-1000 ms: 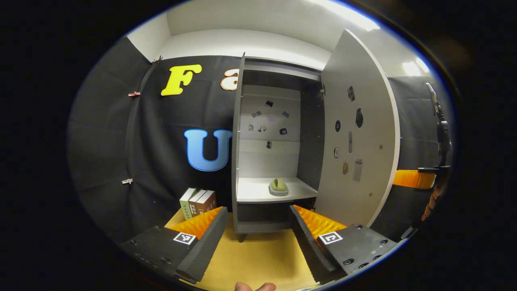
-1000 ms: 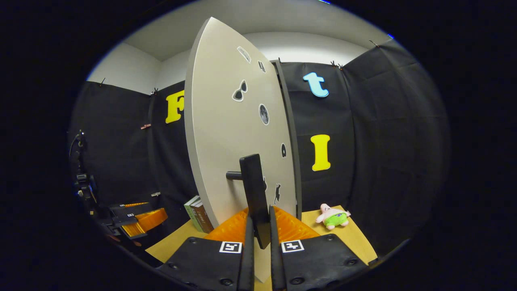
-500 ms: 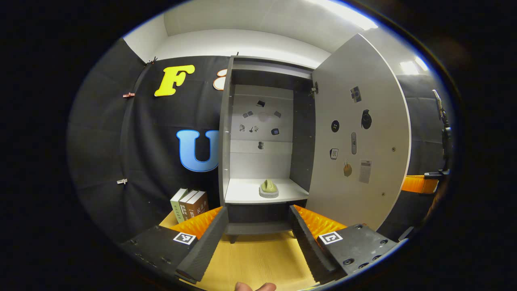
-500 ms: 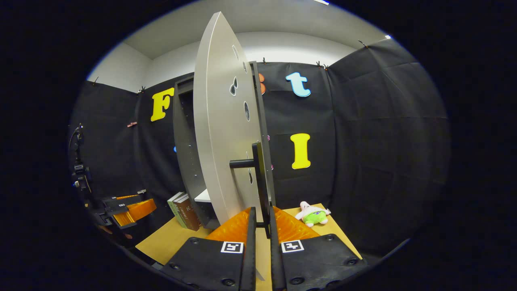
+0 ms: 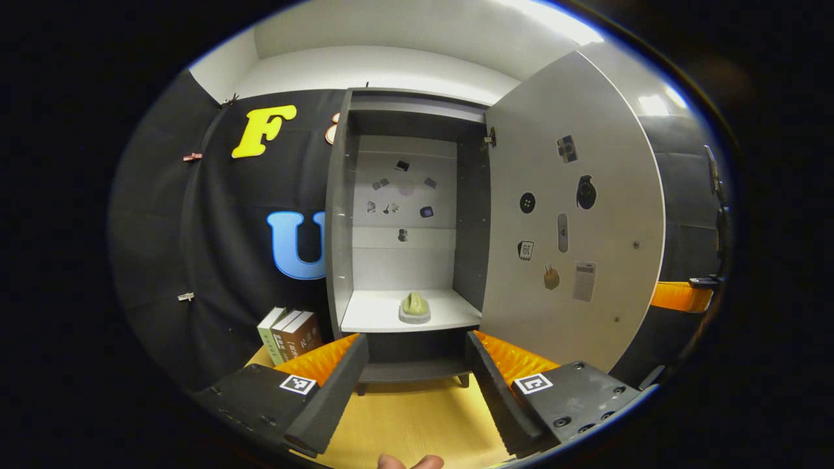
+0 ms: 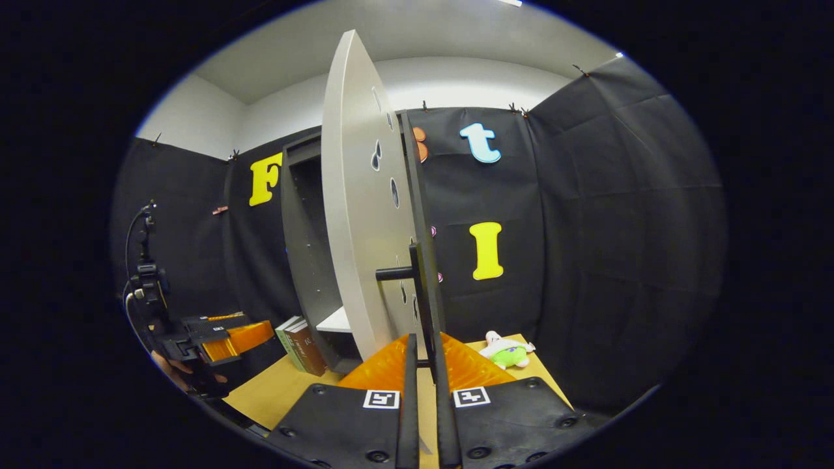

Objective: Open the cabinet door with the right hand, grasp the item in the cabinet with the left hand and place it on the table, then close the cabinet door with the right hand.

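In the left gripper view, the left tool (image 5: pixel 414 381) is hovering over the worktop (image 5: pixel 417 423) in front of the cabinet (image 5: pixel 339 215), its fingers spread wide and gripping nothing. The cabinet door (image 5: pixel 573 215) is standing open to the cabinet's right. The green item (image 5: pixel 415 307) is sitting on the cabinet's shelf (image 5: pixel 371 319). Books (image 5: pixel 287 333) are standing left of the cabinet.

In the right gripper view, the right tool (image 6: pixel 422 384) is pinching the door handle (image 6: pixel 423 286) between nearly closed fingers. A plush toy (image 6: pixel 507 352) is lying on the worktop right of the cabinet.
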